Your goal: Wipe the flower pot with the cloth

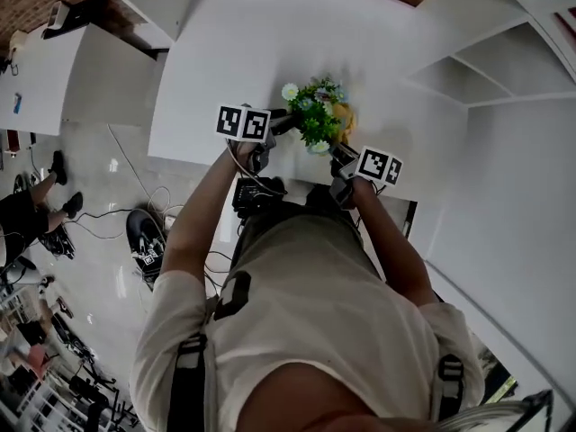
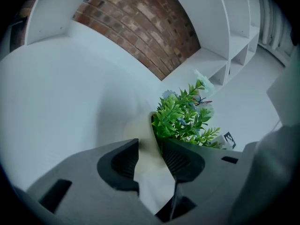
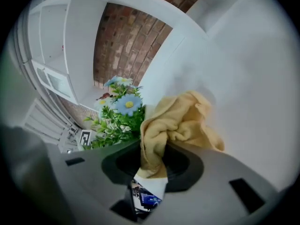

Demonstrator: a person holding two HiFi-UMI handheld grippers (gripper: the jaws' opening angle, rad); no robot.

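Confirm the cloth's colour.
Pale yellow; the cloth shows best in the right gripper view, pinched in the right gripper.

A white table (image 1: pixel 234 52) with a smooth, plain top ran up to a brick wall, with white shelves (image 1: pixel 490 79) on one side. At its near edge was a flower pot (image 2: pixel 141 130) holding green leaves and small pale flowers. Whether the pot's base rested on the top could not be made out. Beside the table a glossy pale floor (image 1: pixel 99 178) carried loose cables (image 1: pixel 153 198) and a round black object (image 1: pixel 144 237).
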